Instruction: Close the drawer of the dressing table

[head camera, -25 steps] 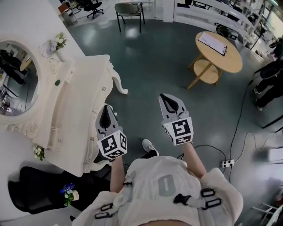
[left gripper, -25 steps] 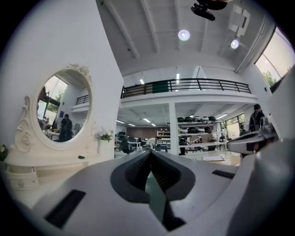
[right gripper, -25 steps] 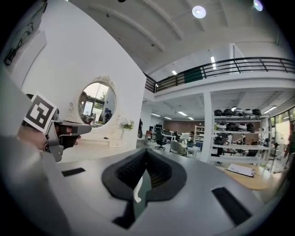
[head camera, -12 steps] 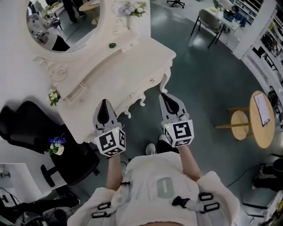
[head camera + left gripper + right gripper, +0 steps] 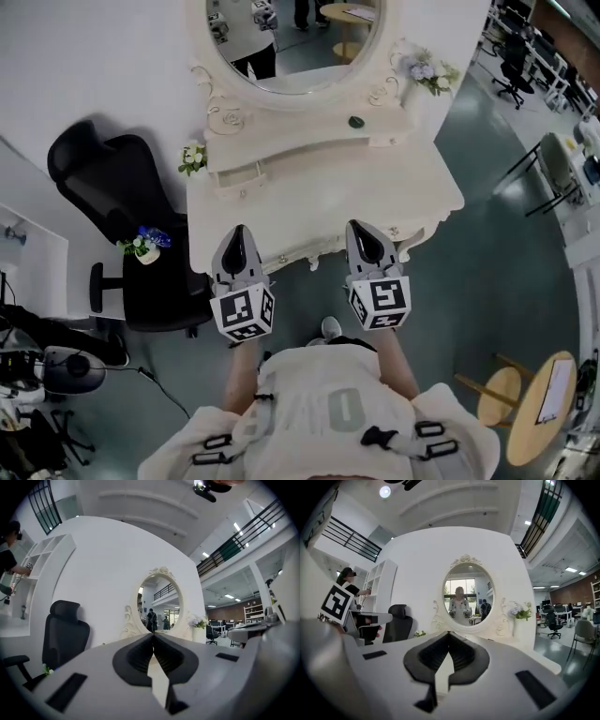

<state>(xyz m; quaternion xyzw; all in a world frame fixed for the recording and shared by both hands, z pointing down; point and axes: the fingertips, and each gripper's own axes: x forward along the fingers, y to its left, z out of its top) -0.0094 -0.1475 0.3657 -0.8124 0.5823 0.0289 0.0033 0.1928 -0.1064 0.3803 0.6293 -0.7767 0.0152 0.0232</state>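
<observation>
The left hand-held gripper (image 5: 235, 231) and the right hand-held gripper (image 5: 362, 226) sit at the front edge of the cream-white carved dressing table (image 5: 328, 199). Both have their jaws together with nothing between them. The small cream drawer (image 5: 234, 175) protrudes from the dressing table's upper tier, left of centre, apart from both grippers.

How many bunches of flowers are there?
3. A pale bunch stands right of the mirror, a white bunch at the left end of the dressing table, and a blue bunch beside the black chair. Others may be hidden.
</observation>
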